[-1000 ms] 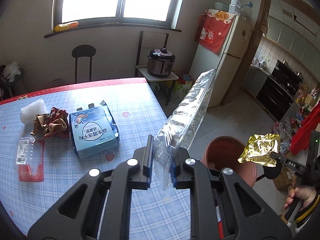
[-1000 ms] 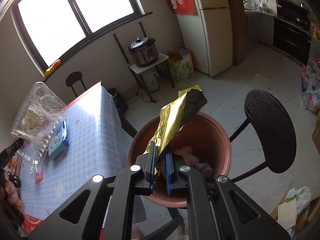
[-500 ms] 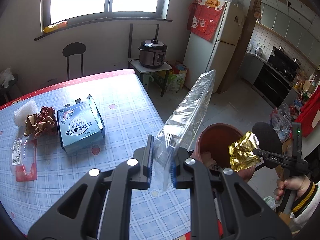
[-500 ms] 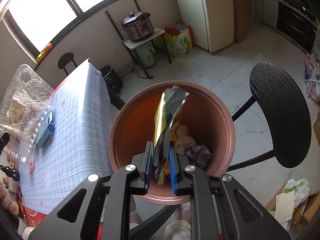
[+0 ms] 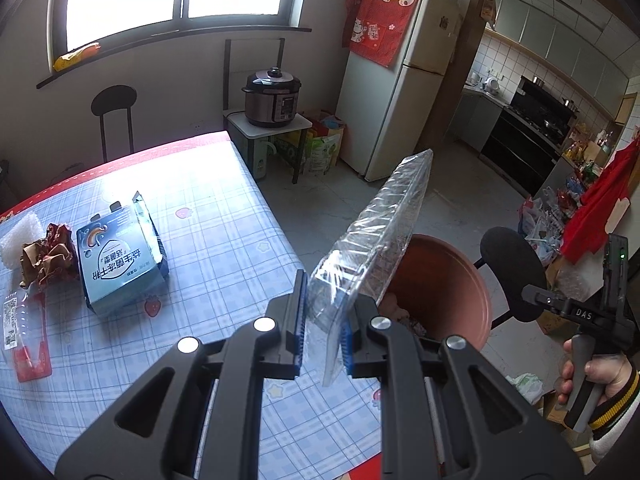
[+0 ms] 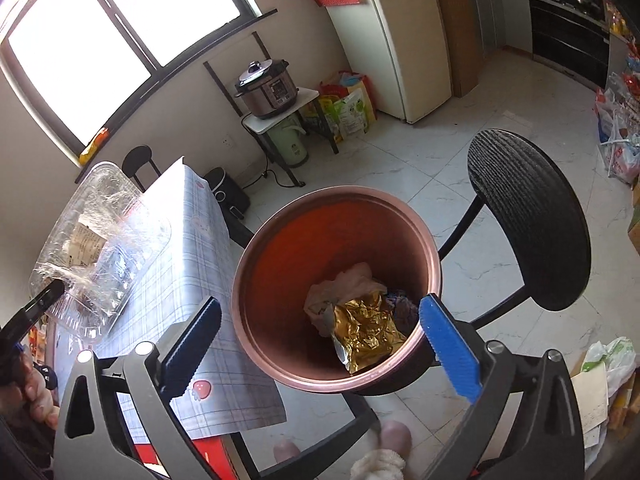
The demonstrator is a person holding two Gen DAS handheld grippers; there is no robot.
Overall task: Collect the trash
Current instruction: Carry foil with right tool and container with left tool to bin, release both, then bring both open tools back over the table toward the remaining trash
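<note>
My left gripper (image 5: 323, 328) is shut on a clear plastic clamshell tray (image 5: 376, 240) and holds it edge-up beside the table, over the near rim of the brown bin (image 5: 444, 280). The tray also shows in the right wrist view (image 6: 100, 240). My right gripper (image 6: 320, 344) is open and empty above the brown bin (image 6: 280, 240). A gold foil wrapper (image 6: 366, 330) lies inside the bin on other trash. On the checked table (image 5: 224, 240) lie a blue box (image 5: 120, 260), a crumpled brown-red wrapper (image 5: 48, 256), a red packet (image 5: 26, 332) and bubble wrap (image 5: 18, 232).
A black round stool (image 6: 528, 220) stands right of the bin. A rice cooker (image 5: 272, 96) sits on a small stand by the wall, next to a fridge (image 5: 396, 80). Bags and boxes (image 6: 616, 372) lie on the floor at the right.
My right gripper moved over the bin, opened and let go of the gold wrapper, which now lies in the bin. My left gripper carried the clear tray closer to the bin.
</note>
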